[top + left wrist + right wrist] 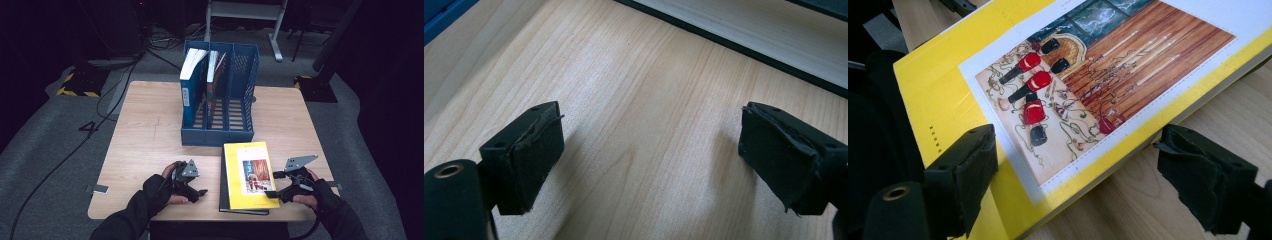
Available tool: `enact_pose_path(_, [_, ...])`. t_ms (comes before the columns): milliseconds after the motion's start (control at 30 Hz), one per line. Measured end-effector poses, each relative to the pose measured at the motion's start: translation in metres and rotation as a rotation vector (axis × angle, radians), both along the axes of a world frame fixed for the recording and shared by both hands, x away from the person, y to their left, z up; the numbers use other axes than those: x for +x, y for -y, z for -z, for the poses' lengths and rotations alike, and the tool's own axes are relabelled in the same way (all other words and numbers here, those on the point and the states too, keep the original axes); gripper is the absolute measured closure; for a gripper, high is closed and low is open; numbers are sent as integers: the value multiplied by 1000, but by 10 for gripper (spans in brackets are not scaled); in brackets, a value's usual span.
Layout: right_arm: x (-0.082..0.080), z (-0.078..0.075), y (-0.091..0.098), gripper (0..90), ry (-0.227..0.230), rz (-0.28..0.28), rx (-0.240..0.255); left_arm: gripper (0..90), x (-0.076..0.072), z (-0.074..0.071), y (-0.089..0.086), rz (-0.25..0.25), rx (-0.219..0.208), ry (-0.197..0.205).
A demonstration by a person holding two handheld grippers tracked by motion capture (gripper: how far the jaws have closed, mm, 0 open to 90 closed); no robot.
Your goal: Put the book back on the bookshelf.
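Now the yellow book (248, 175) lies flat between both spread grippers — left gripper (200, 192), right gripper (272, 192).

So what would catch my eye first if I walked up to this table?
Probably the bright yellow book lying flat at the table's near edge, on a darker book. Behind it stands a blue file rack holding two upright books. An open hand-held gripper rests either side: left hand-held gripper, right hand-held gripper.

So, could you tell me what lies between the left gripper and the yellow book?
Only bare wooden table, in the high view: the left gripper rests open just left of the yellow book, apart from it.
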State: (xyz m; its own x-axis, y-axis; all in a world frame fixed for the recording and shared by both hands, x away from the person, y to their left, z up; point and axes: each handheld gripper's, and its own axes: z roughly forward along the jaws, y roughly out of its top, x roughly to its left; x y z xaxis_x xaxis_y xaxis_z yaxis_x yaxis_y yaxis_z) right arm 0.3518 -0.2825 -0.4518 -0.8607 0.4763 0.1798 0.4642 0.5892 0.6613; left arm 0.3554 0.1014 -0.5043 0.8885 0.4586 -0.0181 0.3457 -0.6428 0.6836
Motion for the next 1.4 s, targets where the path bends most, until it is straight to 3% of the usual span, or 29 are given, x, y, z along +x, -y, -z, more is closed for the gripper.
enact_pose_path(233, [1, -8, -6, 226, 61, -14, -16, 108, 2, -1, 2, 10, 9, -3])
enact_pose_path(400, [8, -11, -10, 241, 68, -29, -9, 107, 6, -2, 6, 11, 15, -9])
enact_pose_path(633, [17, -13, -19, 258, 77, -48, 4, 212, 29, -4, 14, -59, -9, -27])
enact_pose_path(733, [18, -20, -21, 276, 91, -77, 28, 241, 35, -5, 18, -65, -17, -35])
enact_pose_path(933, [23, -23, -25, 283, 97, -81, 30, 265, 44, -5, 25, -94, -16, -10])
enact_pose_path(1067, [31, -23, -29, 285, 81, -74, 47, 281, 47, -6, 29, -106, -18, 9])
enact_pose_path(1133, [35, -21, -32, 286, 74, -75, 48, 288, 49, -8, 28, -109, -40, 1])
enact_pose_path(1267, [46, -13, -40, 352, 27, -83, 69, 291, 52, -9, 27, -117, -36, 5])
enact_pose_path(1367, [53, -5, -46, 507, -1, -90, 121, 315, 52, -13, 26, -109, -35, 18])
enact_pose_path(1400, [53, -5, -46, 507, -1, -90, 121, 315, 53, -13, 25, -114, -33, 24])
